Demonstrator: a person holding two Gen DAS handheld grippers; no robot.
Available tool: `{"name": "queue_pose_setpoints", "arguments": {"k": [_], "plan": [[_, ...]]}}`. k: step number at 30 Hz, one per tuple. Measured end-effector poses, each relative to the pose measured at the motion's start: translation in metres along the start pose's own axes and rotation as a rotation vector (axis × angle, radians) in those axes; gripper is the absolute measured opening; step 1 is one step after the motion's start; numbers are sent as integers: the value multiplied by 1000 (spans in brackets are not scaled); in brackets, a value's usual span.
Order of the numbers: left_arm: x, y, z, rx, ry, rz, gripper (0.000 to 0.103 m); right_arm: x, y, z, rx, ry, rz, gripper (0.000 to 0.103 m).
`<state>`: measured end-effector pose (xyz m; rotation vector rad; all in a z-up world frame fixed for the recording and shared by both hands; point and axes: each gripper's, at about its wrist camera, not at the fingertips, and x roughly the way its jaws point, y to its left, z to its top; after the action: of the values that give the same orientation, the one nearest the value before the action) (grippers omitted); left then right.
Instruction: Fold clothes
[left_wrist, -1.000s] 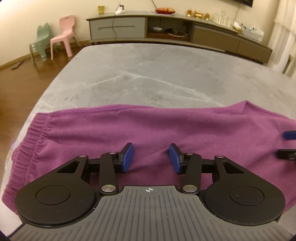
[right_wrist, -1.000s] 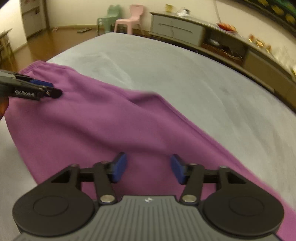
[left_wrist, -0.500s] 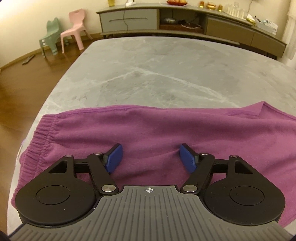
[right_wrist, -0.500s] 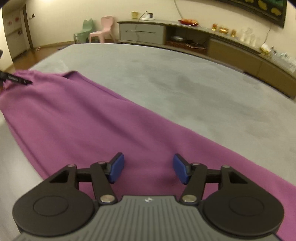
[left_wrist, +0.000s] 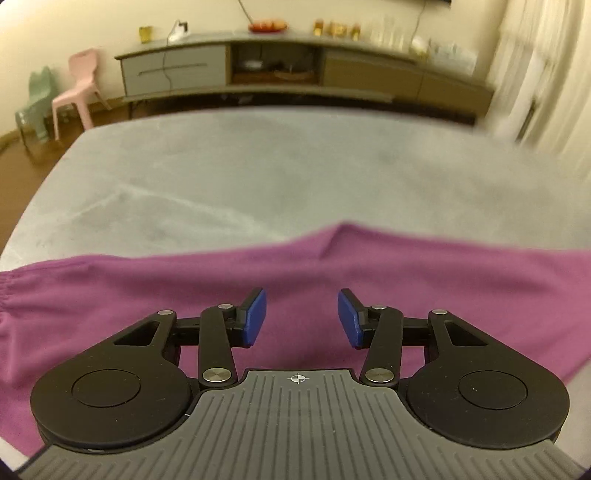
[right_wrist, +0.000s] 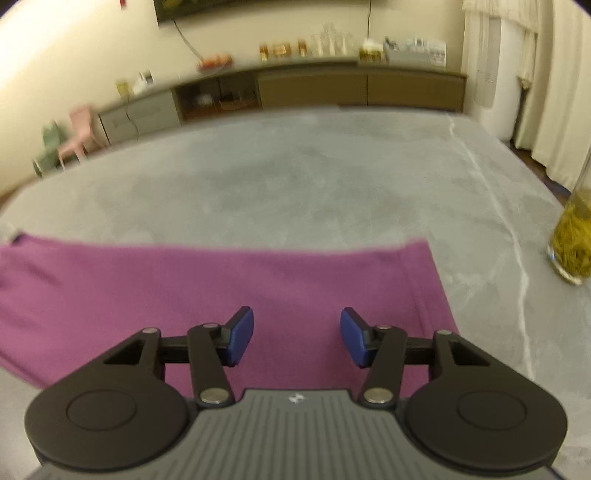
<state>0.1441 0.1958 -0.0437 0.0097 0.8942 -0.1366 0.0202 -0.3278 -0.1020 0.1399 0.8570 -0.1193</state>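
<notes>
While both views blur with motion, the far edge of the purple trousers is soft and hard to trace, and each gripper body hides the cloth nearest the camera. In the left view the garment runs off the frame at both sides; only a gathered waistband shows at the far left. In the right view its hem ends just right of the fingers, the other end cut off at the left.

Left gripper tilts down over the trousers, jaws apart and just closing, nothing pinched between the blue pads. Right gripper also tilts down, jaws apart and just narrowing, cloth beneath but not clamped.

Trousers lie flat on the grey table, long axis crossing left to right ahead of and under both sets of fingers. A jar stands well right of the hem.
</notes>
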Motion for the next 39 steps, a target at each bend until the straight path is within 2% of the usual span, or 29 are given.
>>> {"name": "queue_pose_setpoints", "arguments": {"k": [2,3,4,7,8,10,11,16,17,21,24,25,26,27,28,29,30,31,33,34,36,37,38,39], "plan": [[11,7,-4,-69,10,45,43,0,-4,-1,-10,-18,-62,52],[6,6,-7,-84,-3,39,36,-3,-8,-2,16,-25,-67,52],[-5,3,-11,-92,-23,20,34,-7,-10,-4,32,-38,-64,52],[-40,-16,-36,-64,-58,-120,41,-19,-15,-10,75,-70,-52,54],[-45,-20,-45,-45,-49,-143,41,-17,-16,-11,71,-54,-54,54],[-38,-22,-63,-28,-3,-99,38,-7,-16,-11,44,-13,-91,57],[-35,-20,-70,-29,-7,-84,34,-6,-13,-9,30,-13,-110,59],[-41,2,-86,-68,-55,-96,36,-2,-6,-8,28,-17,-157,63],[-43,9,-86,-68,-62,-87,36,-3,-5,-9,25,-21,-171,67],[-49,83,-85,-148,-84,17,37,-2,-6,-14,34,-33,-198,71],[-52,157,-84,-249,-89,72,28,-1,-7,-14,43,-38,-200,72],[-56,179,-84,-286,-91,77,36,-1,-8,-13,47,-39,-199,72],[-58,196,-83,-310,-93,132,37,0,-8,-13,52,-39,-198,73],[-60,211,-83,-328,-96,192,32,0,-9,-12,55,-40,-198,73],[-61,226,-83,-364,-98,181,23,0,-8,-12,57,-41,-201,74],[-60,242,-84,-407,-99,142,22,1,-8,-12,59,-41,-202,74],[-60,257,-86,-450,-100,104,14,1,-8,-12,61,-42,-203,75],[-60,263,-86,-460,-98,97,8,1,-9,-12,62,-42,-202,75],[-60,258,-83,-444,-97,111,8,0,-10,-12,68,-42,-196,75],[-61,250,-80,-423,-101,118,17,0,-11,-11,74,-41,-193,75],[-72,228,-78,-369,-121,126,32,-4,-7,-8,90,-42,-234,62],[-80,212,-76,-335,-147,105,35,-9,1,-5,91,-57,-266,61],[-84,197,-71,-306,-168,64,35,-16,15,-1,76,-84,-248,61],[-87,184,-66,-282,-179,26,36,-22,32,3,50,-109,-188,61]]}}
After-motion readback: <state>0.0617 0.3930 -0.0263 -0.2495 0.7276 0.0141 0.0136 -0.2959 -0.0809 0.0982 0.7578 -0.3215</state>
